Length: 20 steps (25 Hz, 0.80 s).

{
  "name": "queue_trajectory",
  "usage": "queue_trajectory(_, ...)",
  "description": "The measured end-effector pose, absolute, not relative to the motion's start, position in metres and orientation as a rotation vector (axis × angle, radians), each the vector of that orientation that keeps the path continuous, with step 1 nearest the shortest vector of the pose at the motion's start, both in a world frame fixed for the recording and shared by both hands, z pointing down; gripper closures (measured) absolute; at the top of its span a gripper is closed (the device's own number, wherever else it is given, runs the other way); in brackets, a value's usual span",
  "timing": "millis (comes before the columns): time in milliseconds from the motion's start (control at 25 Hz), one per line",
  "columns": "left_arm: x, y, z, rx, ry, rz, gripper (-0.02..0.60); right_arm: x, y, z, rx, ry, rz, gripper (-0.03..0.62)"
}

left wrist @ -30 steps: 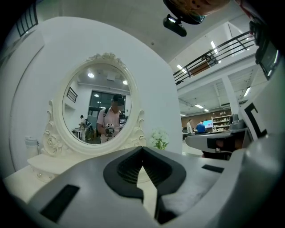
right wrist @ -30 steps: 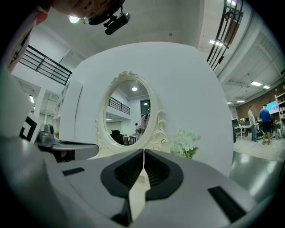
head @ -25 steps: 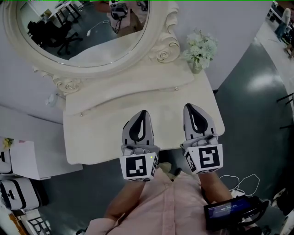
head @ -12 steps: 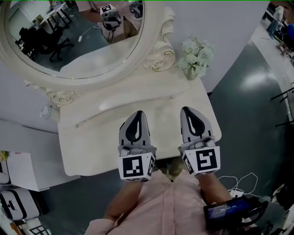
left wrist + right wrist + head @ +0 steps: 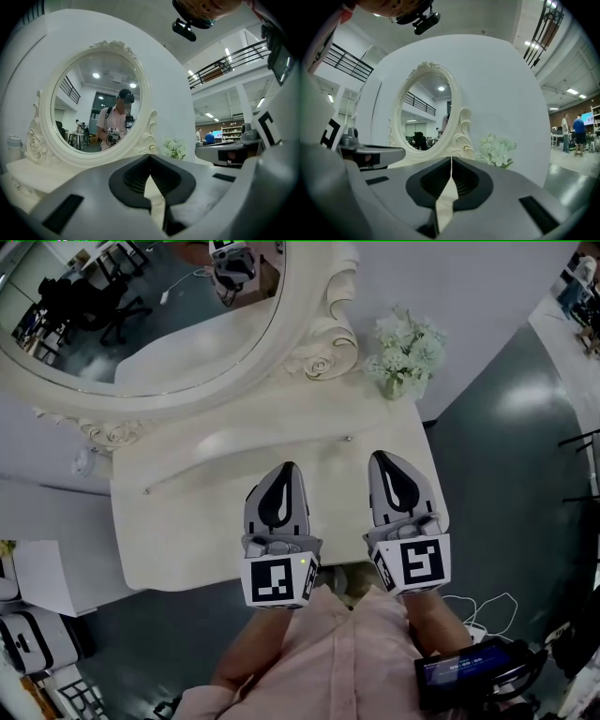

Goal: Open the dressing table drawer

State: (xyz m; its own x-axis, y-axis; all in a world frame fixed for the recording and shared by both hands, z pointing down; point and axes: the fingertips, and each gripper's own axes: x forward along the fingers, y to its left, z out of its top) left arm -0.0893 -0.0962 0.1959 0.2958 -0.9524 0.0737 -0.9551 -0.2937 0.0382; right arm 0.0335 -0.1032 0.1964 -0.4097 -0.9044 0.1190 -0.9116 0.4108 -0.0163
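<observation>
The cream dressing table (image 5: 178,531) stands below me, with its oval mirror (image 5: 141,324) at the back. A low raised tier along the back carries two small knobs (image 5: 349,438). The table's front face lies under the top, so I see no drawer front. My left gripper (image 5: 287,466) hovers over the middle of the top, shut and holding nothing. To its right hangs my right gripper (image 5: 386,456), also shut and empty. In the left gripper view the left gripper (image 5: 150,155) faces the mirror. In the right gripper view the right gripper (image 5: 451,158) faces the mirror's right edge.
A small vase of white flowers (image 5: 405,348) stands at the table's back right corner. White boxes and cases (image 5: 37,634) sit on the floor to the left. A cable (image 5: 487,610) and a black device (image 5: 464,673) are at my right side.
Both grippers have moved a little forward over the table top towards the raised tier and mirror, side by side. Their jaws have stayed shut.
</observation>
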Motion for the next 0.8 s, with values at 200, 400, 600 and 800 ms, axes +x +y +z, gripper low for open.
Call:
queue_trajectory(200, -0.089, -0.101, 0.217, 2.415, -1.827, 0.121, 0.560, 0.033, -0.115, 0.224, 1.600, -2.560, 0.201, 0.574)
queue_trajectory(400, -0.093, -0.106, 0.239, 2.360, -1.843, 0.189, 0.560, 0.033, -0.126, 0.253, 1.564, -2.546, 0.283, 0.574)
queue_trajectory(600, -0.100, -0.114, 0.264, 2.322, -1.837, 0.243, 0.560, 0.031, -0.135, 0.286, 1.541, -2.510, 0.358, 0.574)
queue_trajectory(800, -0.112, -0.119, 0.295, 2.270, -1.814, 0.291, 0.560, 0.023, -0.139, 0.325, 1.507, -2.461, 0.438, 0.574)
